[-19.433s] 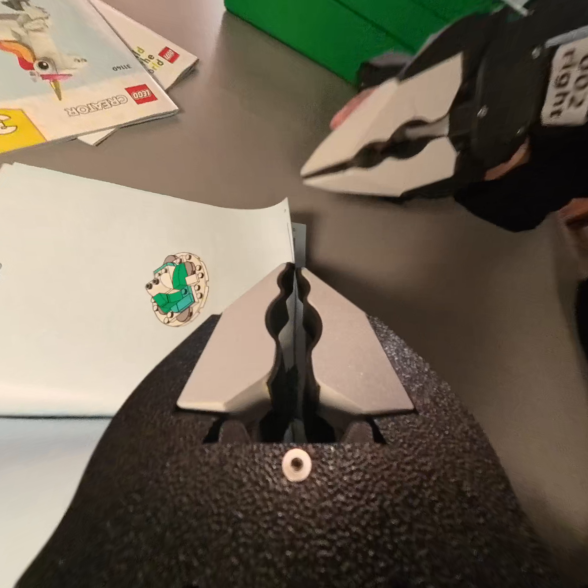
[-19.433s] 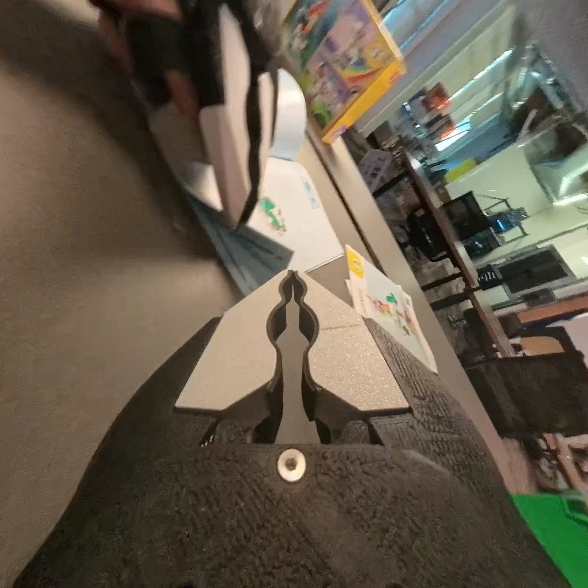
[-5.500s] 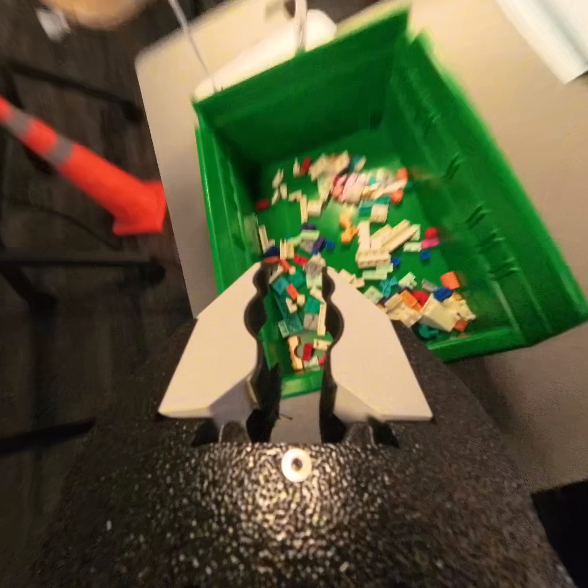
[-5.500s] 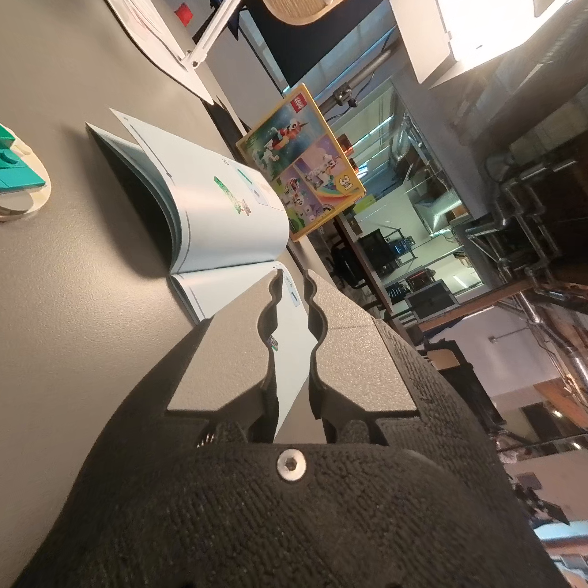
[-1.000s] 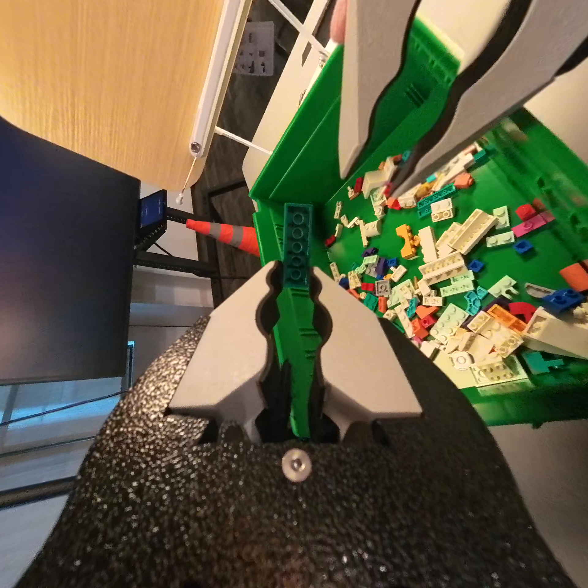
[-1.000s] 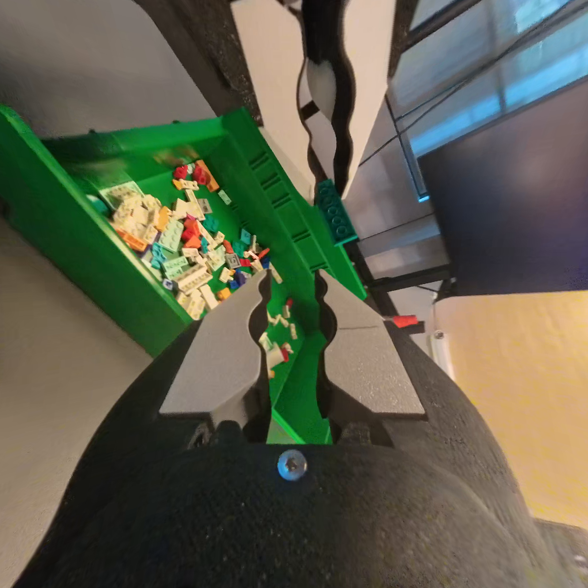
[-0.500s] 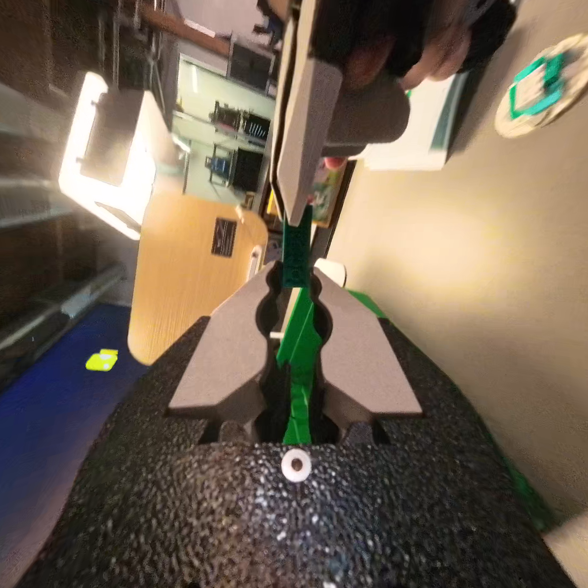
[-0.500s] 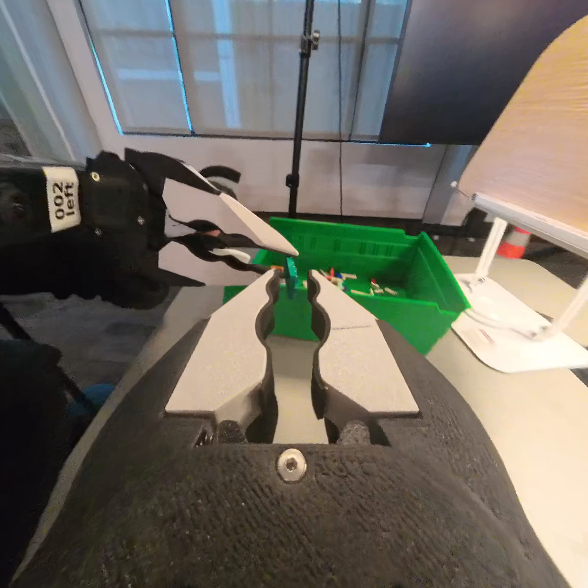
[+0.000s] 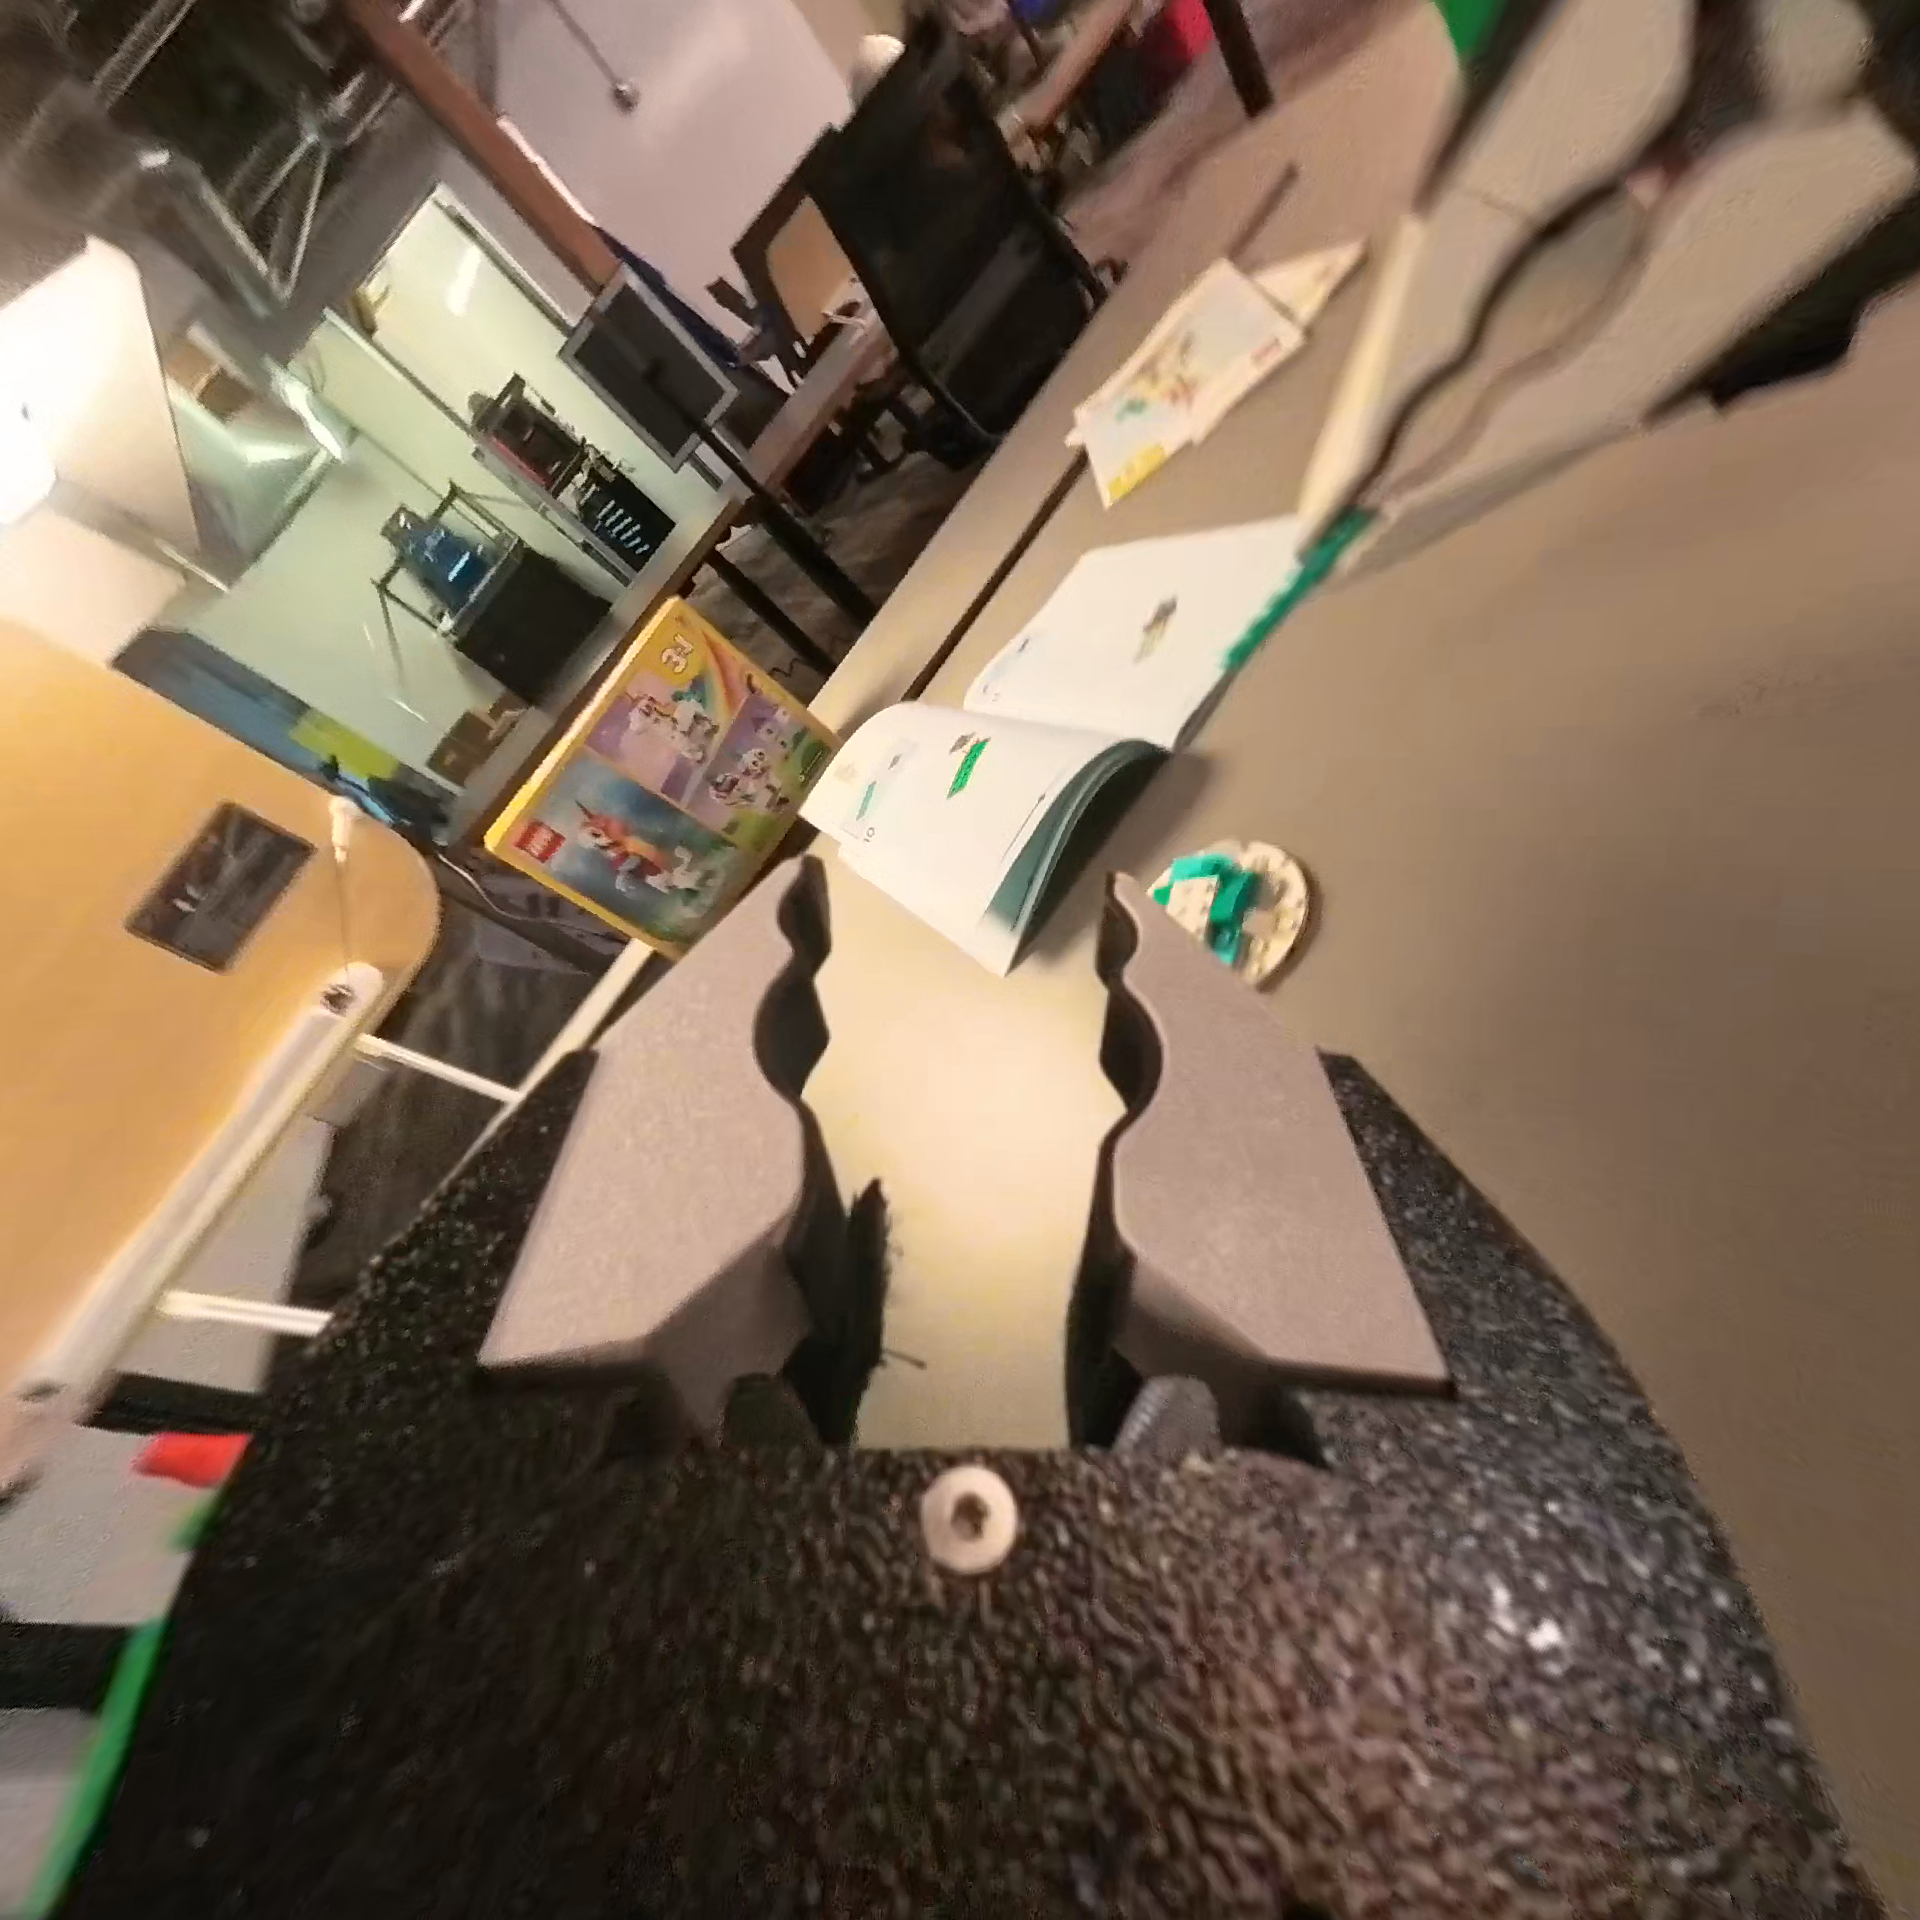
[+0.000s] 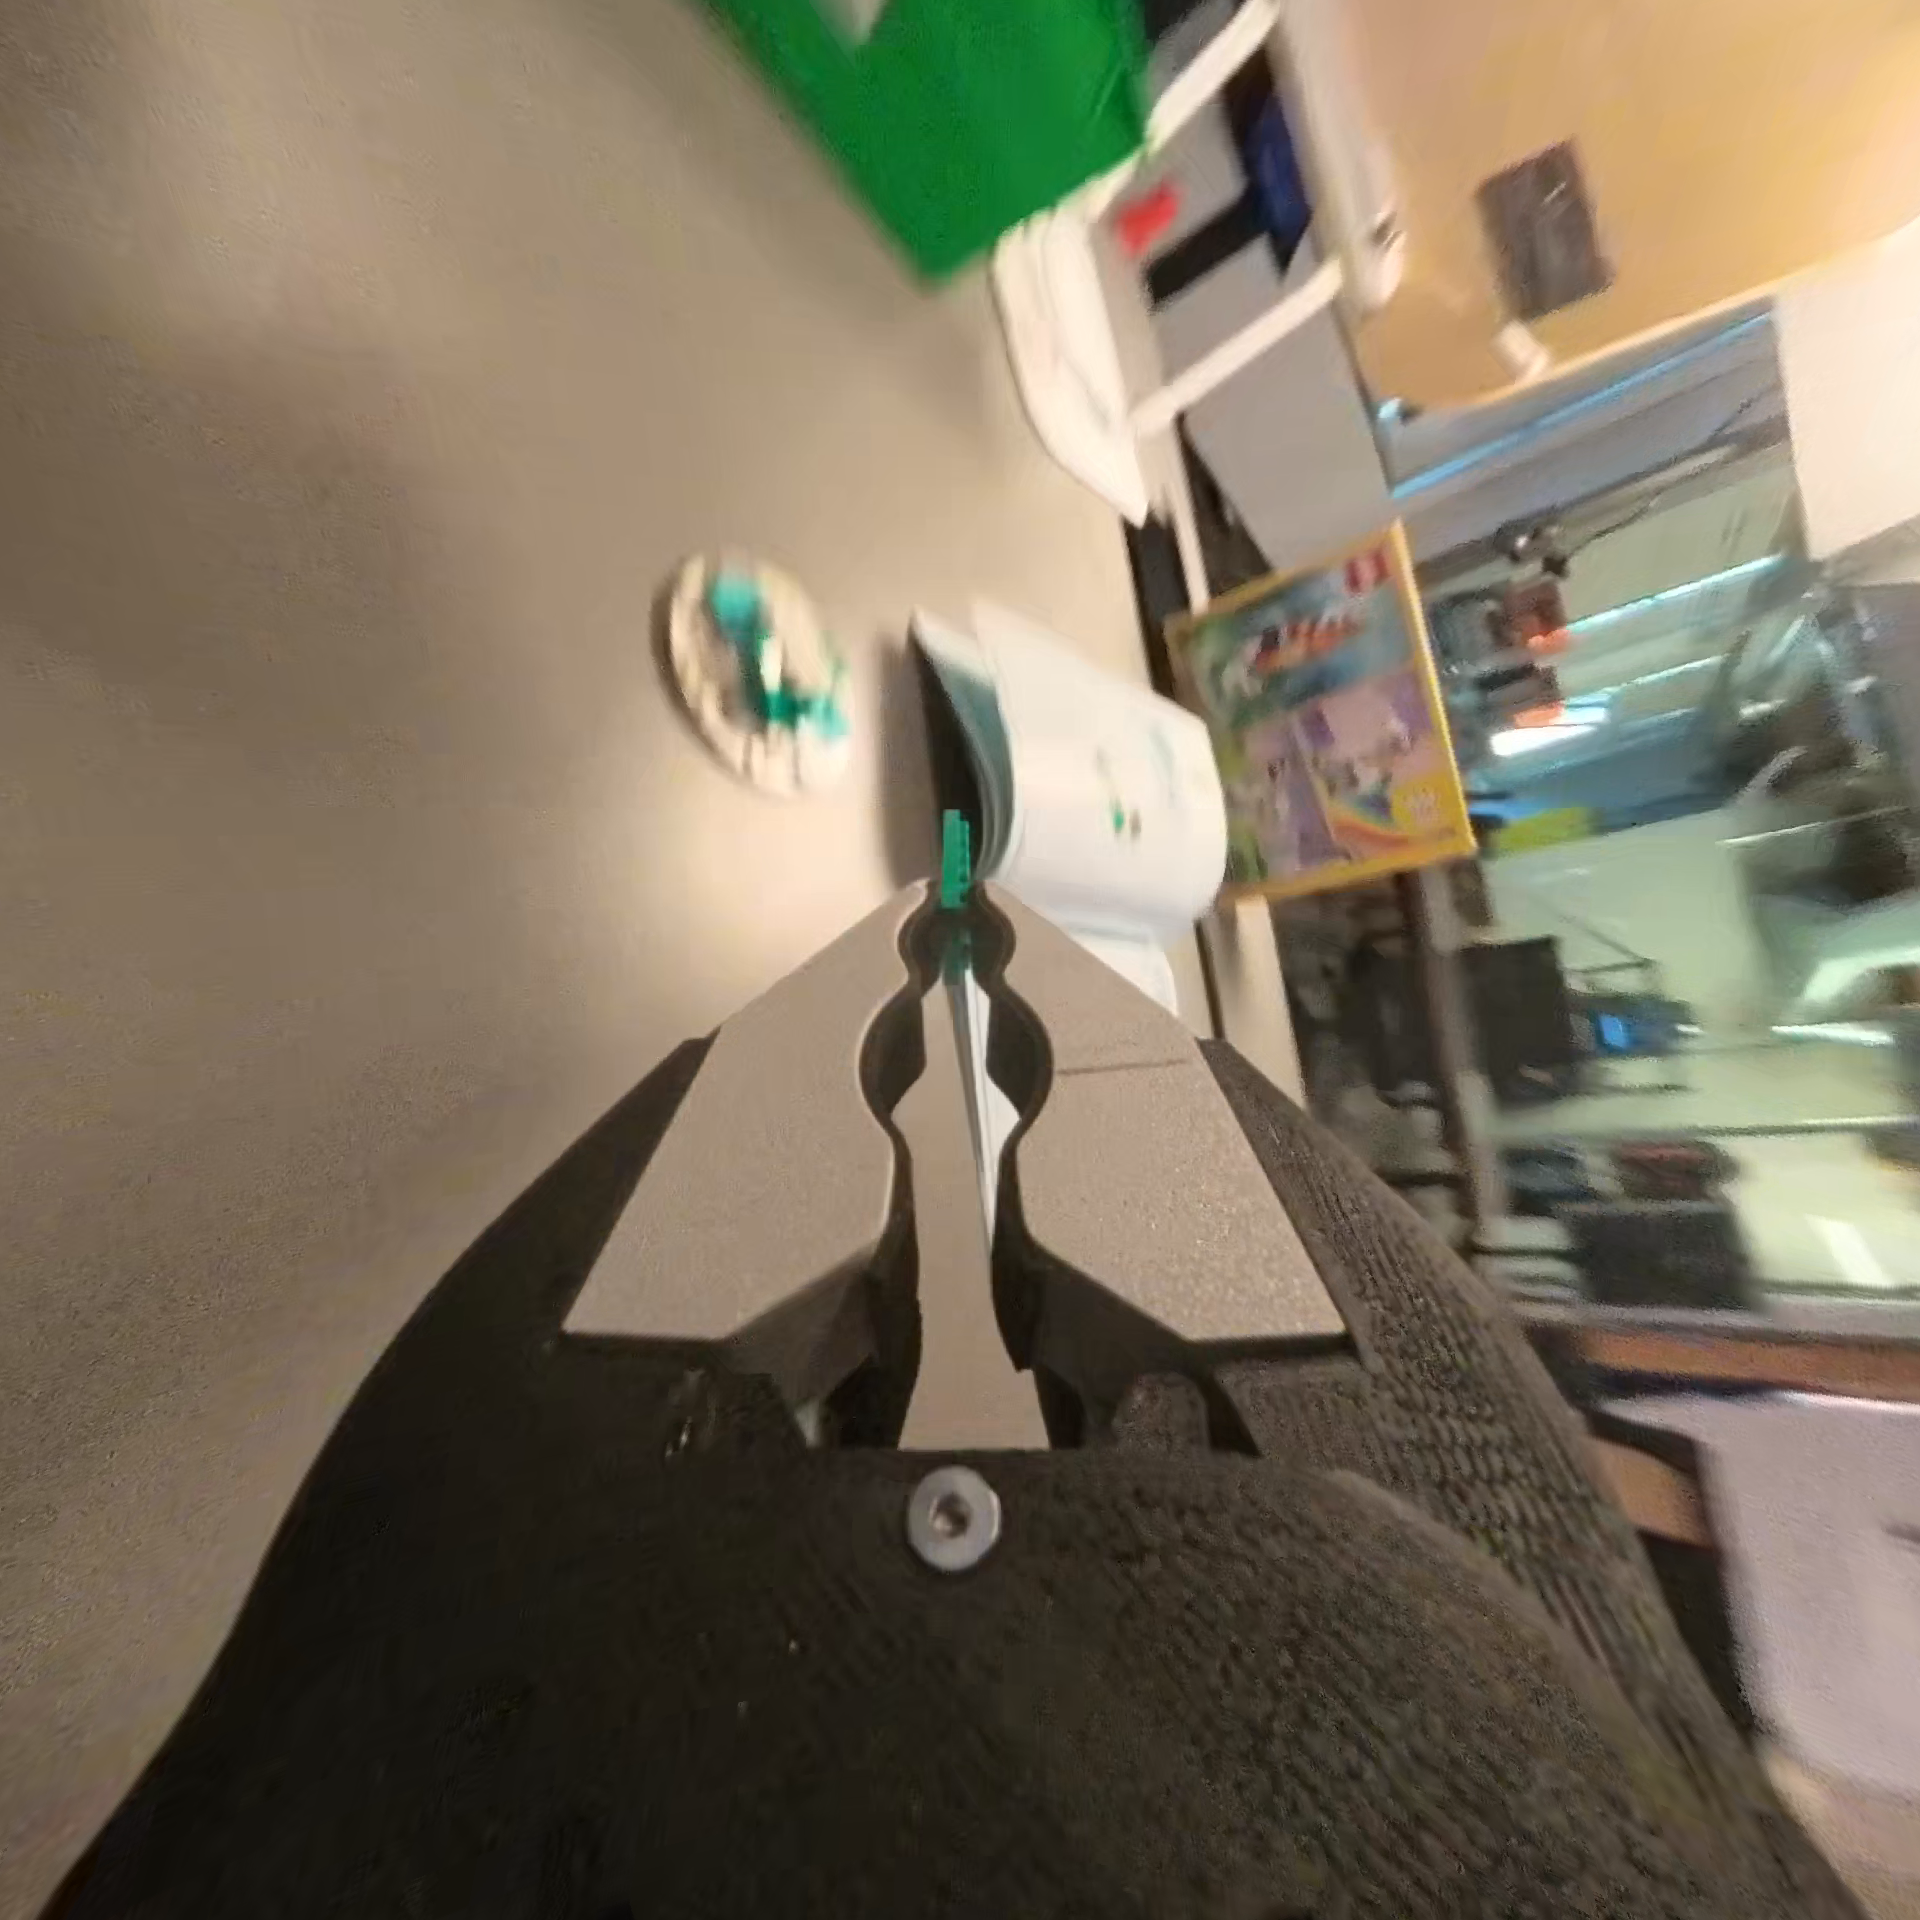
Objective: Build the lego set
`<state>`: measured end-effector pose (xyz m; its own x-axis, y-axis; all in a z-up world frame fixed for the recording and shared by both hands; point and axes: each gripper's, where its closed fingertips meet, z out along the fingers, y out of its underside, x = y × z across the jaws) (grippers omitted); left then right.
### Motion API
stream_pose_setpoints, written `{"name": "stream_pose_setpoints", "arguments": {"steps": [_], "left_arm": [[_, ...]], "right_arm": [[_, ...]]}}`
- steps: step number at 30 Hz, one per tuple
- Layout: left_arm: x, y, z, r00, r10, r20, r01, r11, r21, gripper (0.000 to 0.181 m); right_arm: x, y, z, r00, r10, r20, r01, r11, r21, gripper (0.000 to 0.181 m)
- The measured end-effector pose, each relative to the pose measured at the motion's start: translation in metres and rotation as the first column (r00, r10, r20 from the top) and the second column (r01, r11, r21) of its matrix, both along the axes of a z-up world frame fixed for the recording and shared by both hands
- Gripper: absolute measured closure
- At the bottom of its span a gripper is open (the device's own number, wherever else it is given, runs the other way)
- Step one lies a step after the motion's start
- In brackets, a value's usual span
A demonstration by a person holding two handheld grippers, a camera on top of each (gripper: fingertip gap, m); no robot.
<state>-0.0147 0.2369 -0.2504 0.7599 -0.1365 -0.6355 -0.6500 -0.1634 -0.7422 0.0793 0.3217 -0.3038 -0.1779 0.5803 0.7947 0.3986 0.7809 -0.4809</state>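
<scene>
Changing hands, the teal plate [image 10: 954, 854] now sits pinched in the right gripper [image 10: 954, 914], while the left gripper [image 9: 961, 904] has let go and gapes empty. Next comes seating it on the round build [image 9: 1236, 920] beside the open booklet [image 9: 1039, 769], mid-desk.

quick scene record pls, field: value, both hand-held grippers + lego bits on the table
left hand-held gripper: open, empty
right hand-held gripper: shut on teal plate, which pokes out past the tips
round base build: flat on table, beside open booklet, untouched
open booklet: lying on table
set box: upright at table edge
green bin: on table, contents not visible
image quality: motion blur
</scene>
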Motion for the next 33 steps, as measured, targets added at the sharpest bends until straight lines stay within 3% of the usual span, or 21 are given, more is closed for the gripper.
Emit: {"name": "stream_pose_setpoints", "arguments": {"steps": [4,10,16,21,24,27,28,30,33], "left_arm": [[-0.002,0.012,-0.007,0.984,0.014,0.179,-0.020,0.999,0.030,0.134],[-0.009,0.012,-0.019,0.971,0.041,0.234,-0.041,0.999,-0.007,0.137],[-0.012,0.005,-0.023,0.964,0.052,0.261,-0.046,0.998,-0.031,0.137],[-0.013,-0.007,-0.012,0.970,0.074,0.234,-0.078,0.997,0.008,0.134],[-0.014,-0.020,-0.004,0.967,0.079,0.241,-0.087,0.996,0.021,0.134],[-0.020,-0.045,0.004,0.950,0.115,0.291,-0.135,0.989,0.051,0.133],[-0.024,-0.056,0.005,0.941,0.132,0.312,-0.160,0.985,0.065,0.133],[-0.036,-0.078,0.008,0.918,0.178,0.355,-0.223,0.971,0.089,0.134],[-0.069,-0.117,0.017,0.901,0.303,0.312,-0.357,0.924,0.135,0.133]], "right_arm": [[0.026,0.032,-0.039,0.981,-0.079,0.180,0.029,0.963,0.268,0.179],[0.032,0.033,-0.058,0.955,-0.048,0.293,-0.047,0.950,0.308,0.177],[0.033,0.020,-0.066,0.925,0.040,0.378,-0.041,0.999,-0.005,0.168],[0.039,0.018,-0.061,0.909,0.083,0.407,0.046,0.954,-0.297,0.150],[0.040,0.022,-0.046,0.950,0.082,0.301,0.065,0.891,-0.449,0.137],[0.027,0.033,-0.002,0.997,-0.014,-0.070,-0.025,0.850,-0.526,0.129],[0.025,0.037,0.019,0.968,-0.059,-0.243,-0.080,0.847,-0.525,0.129],[0.030,0.047,0.050,0.842,-0.163,-0.514,-0.148,0.847,-0.510,0.129],[0.030,0.062,0.053,0.748,-0.283,-0.601,-0.126,0.828,-0.547,0.119]]}}
